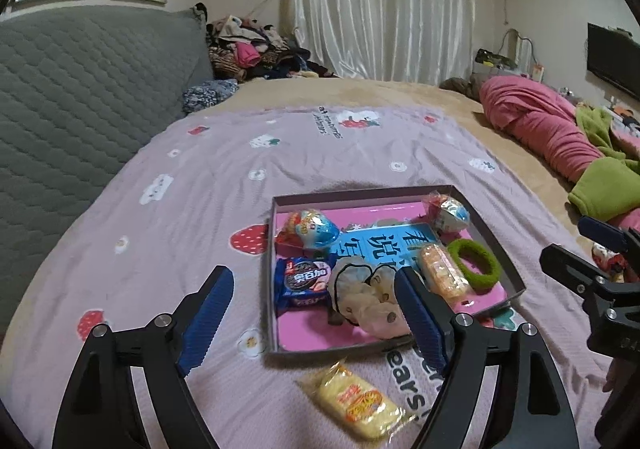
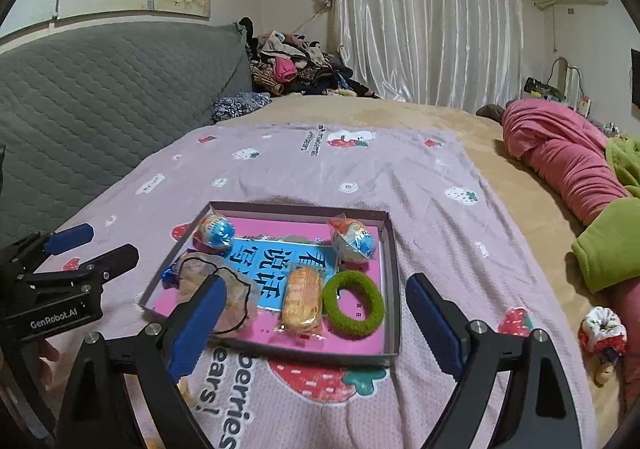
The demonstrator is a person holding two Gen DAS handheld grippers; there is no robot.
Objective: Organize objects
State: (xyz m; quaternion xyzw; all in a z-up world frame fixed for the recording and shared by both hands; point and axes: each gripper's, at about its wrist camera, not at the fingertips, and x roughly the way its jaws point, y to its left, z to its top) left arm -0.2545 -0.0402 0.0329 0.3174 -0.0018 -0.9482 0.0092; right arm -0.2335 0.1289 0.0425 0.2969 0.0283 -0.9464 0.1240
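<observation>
The bed (image 1: 168,217), covered by a lilac strawberry-print blanket, is seen to carry everything, and a shallow box (image 2: 394,277) with a pink floor lies just ahead of both tools. Most of the sorting is judged done: inside the box are seen two foil-wrapped eggs (image 1: 310,229), a blue biscuit packet (image 1: 302,283), a cream scrunchie (image 1: 368,295), an orange-wrapped cake (image 2: 301,299) and a green hair ring (image 2: 354,303). Two things are judged left: a yellow-wrapped cake (image 1: 356,403) lies on the blanket just short of the box, between and slightly below the fingers of the left hand-held gripper (image 1: 316,323), and a red-and-white scrunchie (image 2: 602,331) lies on the bed, well to the right of the right hand-held gripper (image 2: 316,325). Both tools are held low, pointed forward at the box, with jaws spread wide and nothing gripped.
</observation>
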